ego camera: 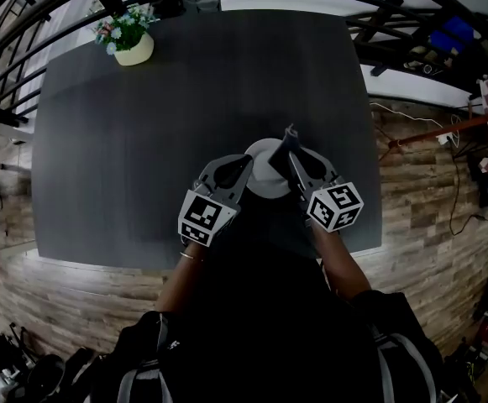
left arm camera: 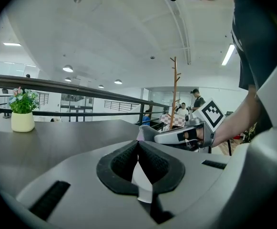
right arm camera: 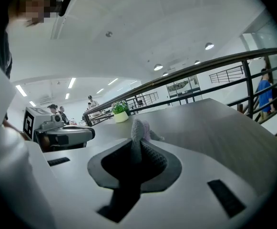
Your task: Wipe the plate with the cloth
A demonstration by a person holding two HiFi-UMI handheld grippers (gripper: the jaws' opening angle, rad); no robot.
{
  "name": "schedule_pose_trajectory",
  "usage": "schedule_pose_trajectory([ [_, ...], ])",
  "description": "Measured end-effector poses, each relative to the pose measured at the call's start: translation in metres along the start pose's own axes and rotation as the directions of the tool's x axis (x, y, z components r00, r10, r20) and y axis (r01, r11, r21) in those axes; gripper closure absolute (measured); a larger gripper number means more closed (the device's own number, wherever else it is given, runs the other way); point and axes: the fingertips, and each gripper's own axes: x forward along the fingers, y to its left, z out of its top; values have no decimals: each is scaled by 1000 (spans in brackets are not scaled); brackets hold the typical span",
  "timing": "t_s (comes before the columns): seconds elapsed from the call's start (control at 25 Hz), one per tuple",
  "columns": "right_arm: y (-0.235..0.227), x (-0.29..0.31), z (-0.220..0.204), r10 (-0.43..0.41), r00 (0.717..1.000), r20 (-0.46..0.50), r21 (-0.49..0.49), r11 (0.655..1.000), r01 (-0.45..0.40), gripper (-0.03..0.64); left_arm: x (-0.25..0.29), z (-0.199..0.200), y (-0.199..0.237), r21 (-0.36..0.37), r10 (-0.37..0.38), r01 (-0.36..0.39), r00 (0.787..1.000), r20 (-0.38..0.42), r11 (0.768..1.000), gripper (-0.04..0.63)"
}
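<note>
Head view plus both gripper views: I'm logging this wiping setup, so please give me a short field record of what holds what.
left tongs: shut on the rim of the white plate
right tongs: shut on the grey cloth
plate position: near middle of the dark table, between both tongs
cloth position: by the plate's far edge
elsewhere: flower pot at the table's far left corner
</note>
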Motion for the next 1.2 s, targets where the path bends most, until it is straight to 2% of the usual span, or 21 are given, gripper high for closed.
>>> schedule_pose_trajectory([
  [0.28, -6, 12, -13, -37, 997, -68, -29, 999, 35, 574, 1, -14, 1, -30, -10, 9, 999, -32, 1000, 598],
  [0.48, -13, 19, -22, -74, 989, -126, -61, 996, 67, 574, 5, -18, -7, 32, -40, 42, 997, -62, 999, 598],
  [0.76, -16, 30, -34, -106, 969, -225, -113, 990, 82, 574, 5, -34, 6, -74, -4, -6, 991, -134, 997, 598],
  [0.96, -17, 31, -39, -124, 956, -265, -137, 987, 90, 574, 2, -47, 7, -56, -3, -9, 977, -213, 998, 598],
  [1.2, -18, 35, -41, -137, 947, -291, -131, 986, 102, 574, 0, -54, 13, -87, 13, -36, 968, -252, 996, 598],
])
